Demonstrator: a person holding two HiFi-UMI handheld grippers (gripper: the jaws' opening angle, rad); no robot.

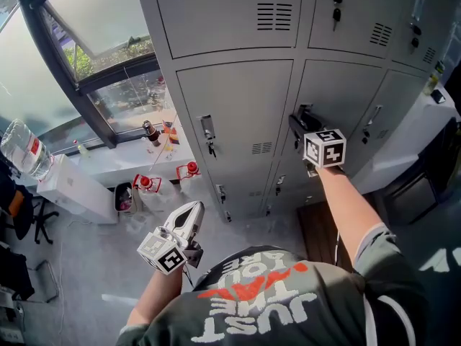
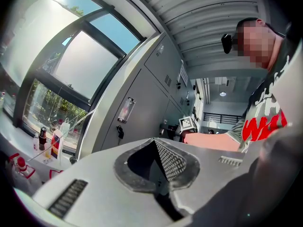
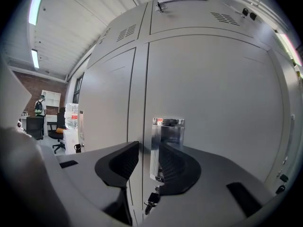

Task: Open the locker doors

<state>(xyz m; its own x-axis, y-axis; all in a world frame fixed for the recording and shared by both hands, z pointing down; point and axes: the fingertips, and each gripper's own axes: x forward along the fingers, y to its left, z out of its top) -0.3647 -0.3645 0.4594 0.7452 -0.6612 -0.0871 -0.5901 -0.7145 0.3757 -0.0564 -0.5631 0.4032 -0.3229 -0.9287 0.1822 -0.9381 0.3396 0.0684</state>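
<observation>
The grey locker door [image 3: 213,103] is closed. Its chrome handle [image 3: 166,136] sits just ahead of the right gripper [image 3: 147,162] — jaws spread wide, clamping nothing. The left gripper [image 1: 193,211] is held low, well away — jaws together, empty.
</observation>
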